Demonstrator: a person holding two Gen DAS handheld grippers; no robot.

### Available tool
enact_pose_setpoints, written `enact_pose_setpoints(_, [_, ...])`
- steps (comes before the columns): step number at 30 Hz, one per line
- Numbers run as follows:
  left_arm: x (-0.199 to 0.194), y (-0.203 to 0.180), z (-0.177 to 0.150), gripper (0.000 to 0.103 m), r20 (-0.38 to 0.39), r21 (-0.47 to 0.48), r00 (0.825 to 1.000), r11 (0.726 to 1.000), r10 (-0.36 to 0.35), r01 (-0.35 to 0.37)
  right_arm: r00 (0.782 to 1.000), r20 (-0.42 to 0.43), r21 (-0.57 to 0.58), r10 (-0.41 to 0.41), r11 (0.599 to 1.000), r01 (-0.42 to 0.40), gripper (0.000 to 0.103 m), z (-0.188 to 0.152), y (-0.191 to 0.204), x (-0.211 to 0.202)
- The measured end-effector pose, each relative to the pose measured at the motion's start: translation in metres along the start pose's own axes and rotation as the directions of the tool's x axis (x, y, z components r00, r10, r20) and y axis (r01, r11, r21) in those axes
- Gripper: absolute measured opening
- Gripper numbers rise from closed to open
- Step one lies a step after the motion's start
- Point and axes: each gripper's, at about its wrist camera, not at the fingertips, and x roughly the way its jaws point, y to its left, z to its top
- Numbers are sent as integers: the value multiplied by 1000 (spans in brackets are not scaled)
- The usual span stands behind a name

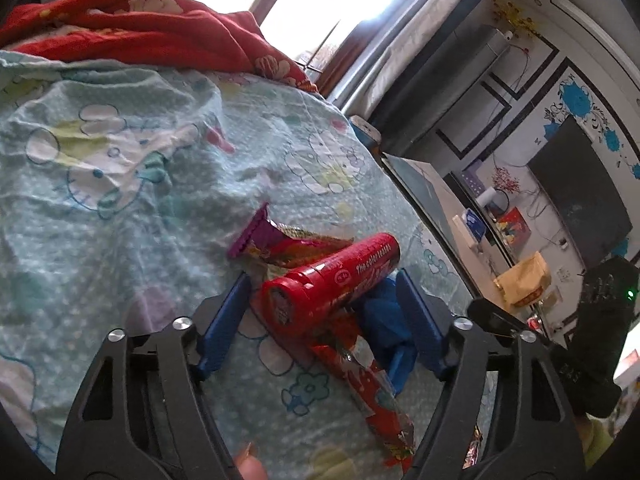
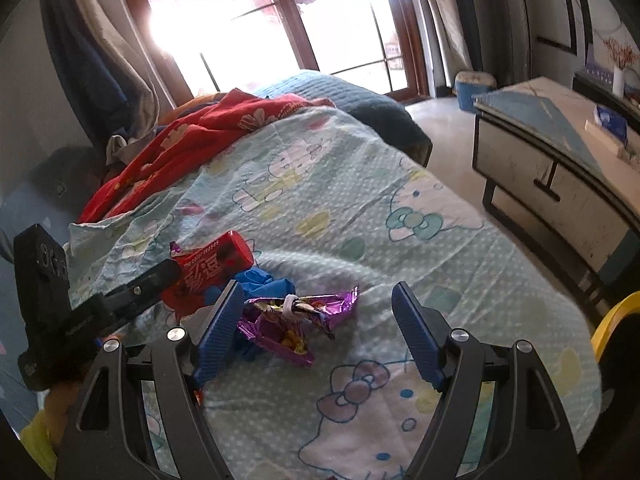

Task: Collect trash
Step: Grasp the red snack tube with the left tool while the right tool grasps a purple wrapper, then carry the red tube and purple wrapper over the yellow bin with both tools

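Bed, light-blue cartoon-print sheet, crumpled red floral blanket toward its far end by the window.

Trash, one cluster near the bed's near edge:
- Red cylindrical plastic candy tube, white lettering, lying on its side.
- Purple-and-red foil snack wrapper, partly under the tube's far side.
- Flat red foil wrapper, running from under the tube toward the near edge.
- Crumpled blue plastic wad, touching the tube.
- Crumpled purple foil wrapper, just beside the blue wad.

Left gripper: blue pads astride the tube and blue wad, gaps visible both sides, released.

Right gripper: spread wide around the purple foil wrapper, not pressing it.
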Motion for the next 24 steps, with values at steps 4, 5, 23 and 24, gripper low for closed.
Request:
enact_pose_setpoints(4, [2,2,0,50,-9,-9,1000,1000,6,-6,999,-33,59,31,998,-29,73,1,-4,12])
enact_pose_setpoints(5, [2,3,0,46,-12,-11,1000,1000,7,-8,999,-36,67,39,997,-36,71,0,-3,14])
enact_pose_setpoints(23, [-17,-12,-16,30,13,49,1000,999,4,-5,988,-68,133,135,983,-125,23,-23,-13,9])
enact_pose_setpoints(24, [-20,-13,-17,29,17,50,1000,999,1,-1,989,-65,129,134,984,-125,23,-24,-13,6])
